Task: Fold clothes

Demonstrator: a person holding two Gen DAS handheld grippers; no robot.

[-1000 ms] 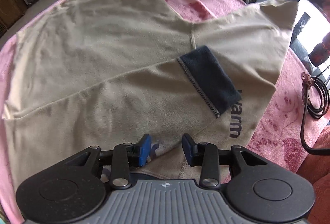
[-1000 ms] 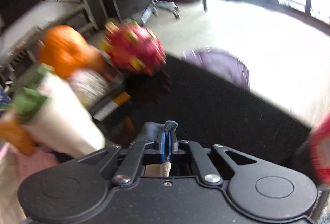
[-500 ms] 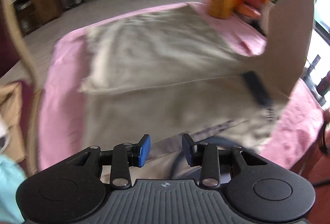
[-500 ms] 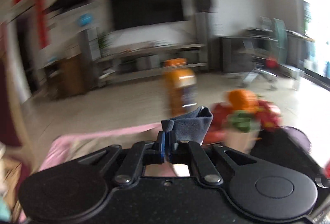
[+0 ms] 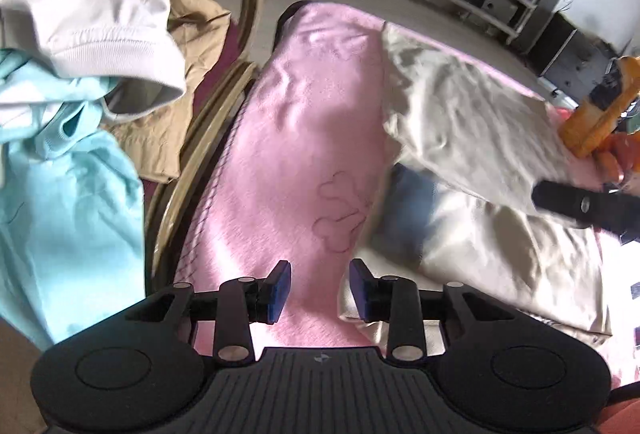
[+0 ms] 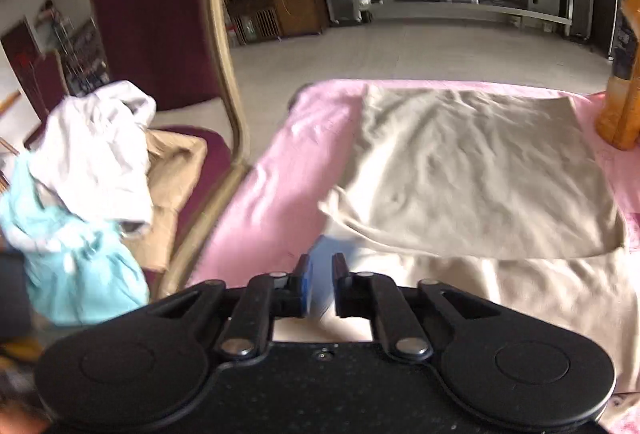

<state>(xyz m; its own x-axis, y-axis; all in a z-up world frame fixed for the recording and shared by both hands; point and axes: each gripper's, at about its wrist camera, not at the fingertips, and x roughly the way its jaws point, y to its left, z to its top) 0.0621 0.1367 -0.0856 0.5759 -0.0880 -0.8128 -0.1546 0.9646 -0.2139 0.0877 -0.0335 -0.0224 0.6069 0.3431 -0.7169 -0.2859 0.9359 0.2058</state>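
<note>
A beige fleece garment (image 6: 472, 170) lies folded over itself on the pink blanket (image 6: 260, 194), and it also shows in the left wrist view (image 5: 472, 138). Its dark blue cuff (image 5: 412, 202) lies blurred at the fold's left edge. My right gripper (image 6: 321, 284) is open just above that cuff, which shows between its fingers (image 6: 328, 254). My left gripper (image 5: 320, 288) is open and empty, hovering over the pink blanket (image 5: 304, 138) beside the garment's near left edge.
A chair with a gold frame (image 6: 228, 74) stands left of the table, piled with white (image 6: 96, 154), tan and light blue clothes (image 5: 68, 202). An orange bottle (image 6: 624, 82) stands at the table's far right. The right gripper's body (image 5: 588, 208) shows at the right.
My right gripper carried the cuff across the garment to the left, lowered it and opened, letting it go. My left gripper swung left, off the garment, staying open.
</note>
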